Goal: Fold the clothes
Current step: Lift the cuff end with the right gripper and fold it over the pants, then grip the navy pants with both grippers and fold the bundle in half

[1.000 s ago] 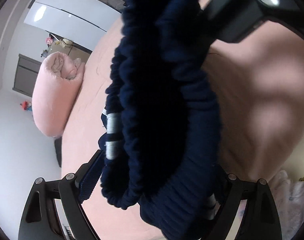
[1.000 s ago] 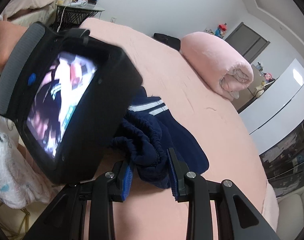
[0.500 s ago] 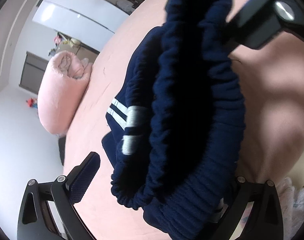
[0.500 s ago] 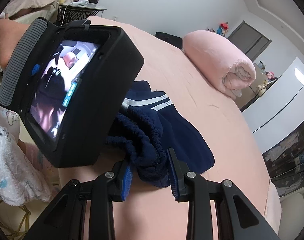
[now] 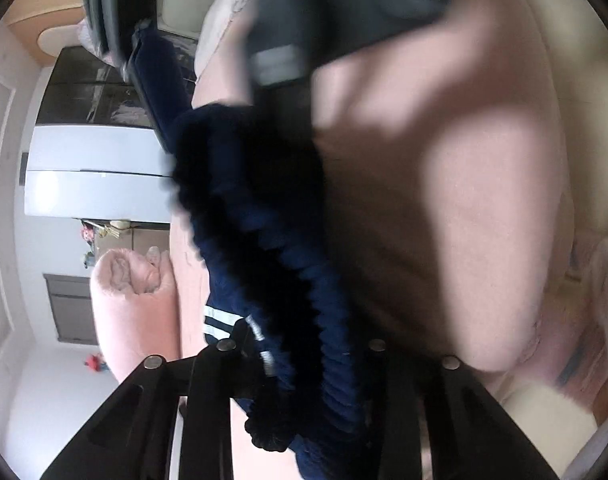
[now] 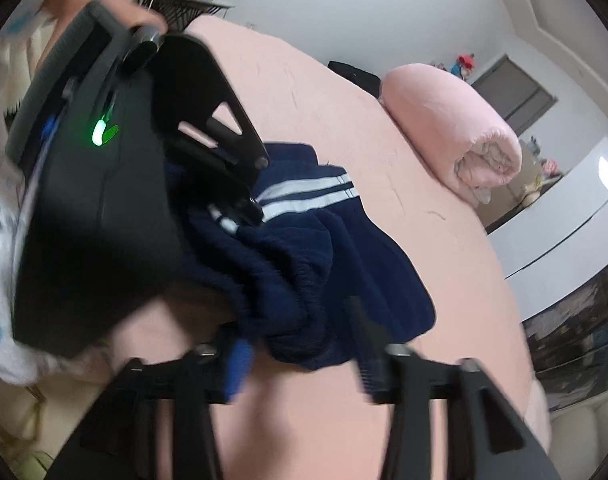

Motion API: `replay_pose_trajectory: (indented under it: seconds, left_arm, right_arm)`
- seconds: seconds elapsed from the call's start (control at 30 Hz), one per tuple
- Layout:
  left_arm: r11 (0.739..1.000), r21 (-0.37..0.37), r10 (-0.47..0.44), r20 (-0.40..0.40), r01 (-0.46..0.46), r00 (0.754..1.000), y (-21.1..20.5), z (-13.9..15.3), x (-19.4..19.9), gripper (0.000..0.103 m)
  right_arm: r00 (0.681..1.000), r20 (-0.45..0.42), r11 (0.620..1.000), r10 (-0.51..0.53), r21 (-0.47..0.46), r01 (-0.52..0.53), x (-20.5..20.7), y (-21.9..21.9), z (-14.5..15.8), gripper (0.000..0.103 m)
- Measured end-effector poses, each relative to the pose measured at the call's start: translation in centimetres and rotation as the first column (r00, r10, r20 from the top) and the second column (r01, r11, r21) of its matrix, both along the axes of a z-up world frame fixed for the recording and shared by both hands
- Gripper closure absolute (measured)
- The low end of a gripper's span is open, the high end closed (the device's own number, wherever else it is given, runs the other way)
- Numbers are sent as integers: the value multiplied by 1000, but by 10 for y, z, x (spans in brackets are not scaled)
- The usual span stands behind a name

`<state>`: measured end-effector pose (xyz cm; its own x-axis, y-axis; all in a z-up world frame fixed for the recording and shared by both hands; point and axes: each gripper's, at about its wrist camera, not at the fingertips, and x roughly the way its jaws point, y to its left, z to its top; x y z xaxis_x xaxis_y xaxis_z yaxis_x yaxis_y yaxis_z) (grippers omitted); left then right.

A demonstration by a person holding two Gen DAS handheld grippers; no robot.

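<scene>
Left tool (image 5: 300,364) clamping navy shorts (image 6: 324,248), right tool (image 6: 304,344) spread — seemingly released, blurred

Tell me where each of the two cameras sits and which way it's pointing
Left wrist: on the left gripper, looking along the navy shorts across the pink bed; its own fingers show.
Right wrist: on the right gripper, facing the shorts and the left gripper's body; its fingers show.
Shared: shorts, bed, rolled pink blanket.

Navy shorts (image 6: 328,264) with white stripes are seen crumpled on the pink bed (image 6: 344,104). The right gripper (image 6: 300,356) is spread wide around the waistband. The left gripper (image 6: 232,196) is closed on the cloth.
</scene>
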<state>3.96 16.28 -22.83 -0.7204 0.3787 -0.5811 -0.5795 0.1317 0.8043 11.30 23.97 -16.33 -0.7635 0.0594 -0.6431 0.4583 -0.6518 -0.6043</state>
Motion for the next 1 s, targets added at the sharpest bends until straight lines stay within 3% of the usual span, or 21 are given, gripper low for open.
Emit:
replay_pose_trajectory:
  seconds: [0.03, 0.17, 0.33, 0.43, 0.53, 0.63, 0.77, 0.83, 0.9, 1.0]
  left_arm:
    - [1000, 14, 9, 23, -9, 1000, -2, 3, -4, 79]
    - [999, 46, 23, 79, -27, 997, -9, 10, -16, 79]
    - [993, 72, 78, 198, -93, 977, -12, 25, -41, 79]
    - [989, 77, 101, 257, -125, 961, -5, 24, -54, 79]
    - [989, 70, 103, 285, -128, 953, -3, 27, -62, 79]
    - [990, 66, 100, 307, -126, 946, -6, 29, -59, 79]
    - [990, 89, 78, 268, -106, 960, -6, 26, -33, 74]
    - [992, 100, 61, 185, -81, 981, -7, 20, -18, 64]
    - [992, 110, 47, 95, -57, 994, -9, 16, -4, 44]
    - [992, 93, 80, 90, -88, 993, -7, 20, -14, 32]
  right_arm:
    - [1000, -23, 999, 12, 38, -11, 4, -2, -5, 39]
    - [993, -92, 975, 78, 213, -57, 20, -11, -29, 38]
    - [973, -171, 903, 157, 424, -71, 21, -21, -66, 38]
    - [967, -204, 900, 152, 434, -50, 14, -26, -70, 38]
    - [976, -159, 917, 151, 391, -78, 13, -24, -74, 43]
    - [982, -114, 932, 152, 347, -104, 12, -21, -78, 89]
    - [986, -54, 949, 157, 285, -136, 11, -18, -83, 91]
    - [988, -32, 961, 150, 239, -138, 8, -15, -83, 91]
    - [987, -53, 961, 150, 243, -133, 8, -16, -86, 91]
    - [988, -56, 957, 144, 261, -124, 7, -18, -88, 91]
